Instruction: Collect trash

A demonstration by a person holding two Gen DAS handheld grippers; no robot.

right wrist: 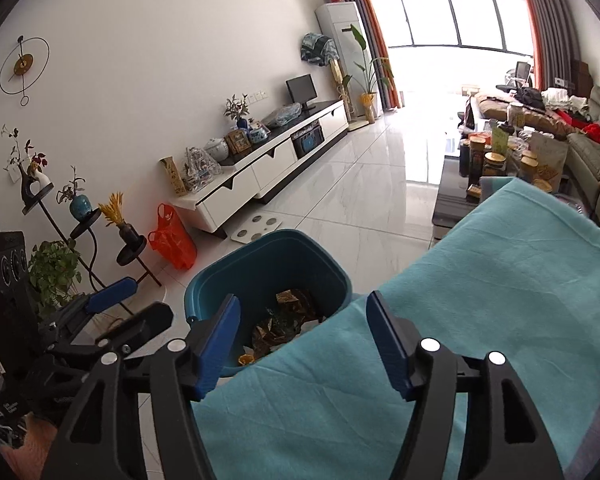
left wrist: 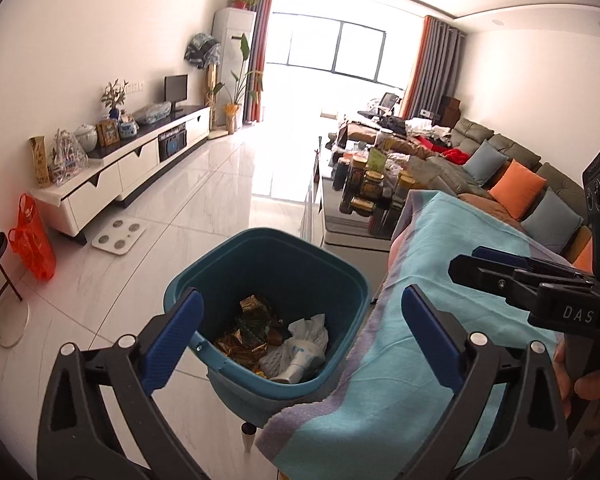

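Apparently the drop is done: both the left gripper and right gripper hover wide and empty over the teal bin, which holds crumpled tissue and gold wrappers. Next, find remaining trash.

We see a bright living room: white walls, glossy marble floor, a long white TV cabinet on the left, a grey sofa with cushions opposite, and a sunlit window between striped curtains.
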